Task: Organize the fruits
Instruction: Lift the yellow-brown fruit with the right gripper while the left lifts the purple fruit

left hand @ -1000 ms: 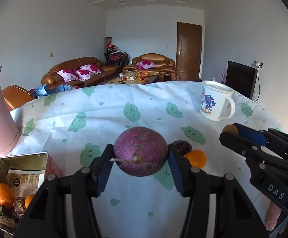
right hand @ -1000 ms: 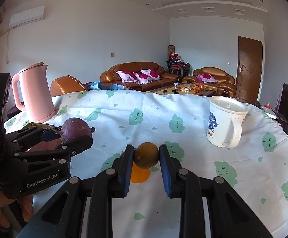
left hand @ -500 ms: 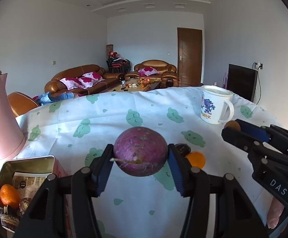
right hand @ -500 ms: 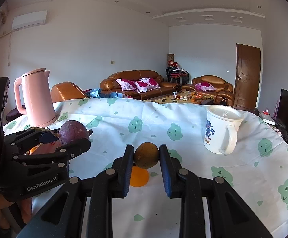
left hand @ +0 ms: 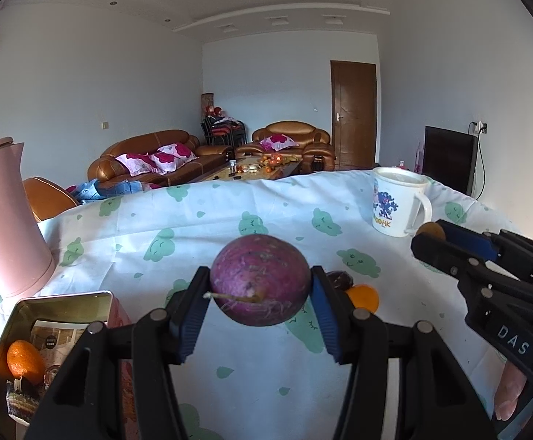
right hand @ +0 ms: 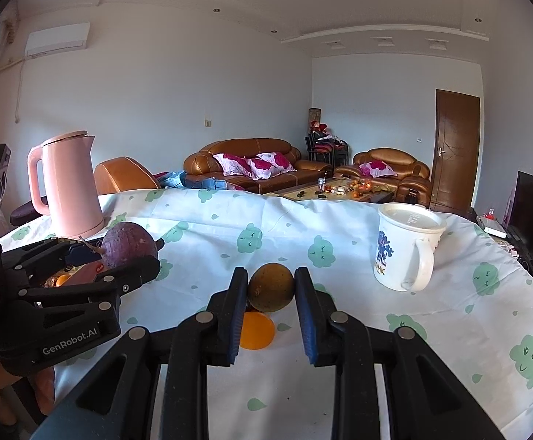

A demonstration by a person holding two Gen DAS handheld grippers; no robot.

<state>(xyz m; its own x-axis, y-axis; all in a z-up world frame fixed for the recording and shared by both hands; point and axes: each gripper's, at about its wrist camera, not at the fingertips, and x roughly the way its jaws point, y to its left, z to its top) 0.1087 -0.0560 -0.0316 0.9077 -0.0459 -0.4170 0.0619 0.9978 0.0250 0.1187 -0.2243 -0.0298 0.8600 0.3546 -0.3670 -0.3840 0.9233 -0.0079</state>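
My left gripper (left hand: 260,286) is shut on a round purple fruit (left hand: 259,279) with a dry stem, held above the table; the same fruit (right hand: 130,244) shows at the left of the right wrist view. My right gripper (right hand: 270,288) is shut on a small brown-green fruit (right hand: 270,286), also seen at the right gripper's tip (left hand: 430,231) in the left wrist view. On the cloth below lie an orange (left hand: 365,297) and a dark fruit (left hand: 339,279). An open metal tin (left hand: 61,302) at lower left holds another orange (left hand: 24,362) and packets.
A pink kettle (left hand: 4,216) stands at the left of the table, a white printed mug (left hand: 400,203) at the right. The tablecloth (right hand: 339,227) is white with green cloud prints. Sofas and a coffee table lie beyond the far edge.
Both views have tilted upward a little, showing more ceiling. Each gripper keeps its fruit, and the fruits on the cloth have not moved.
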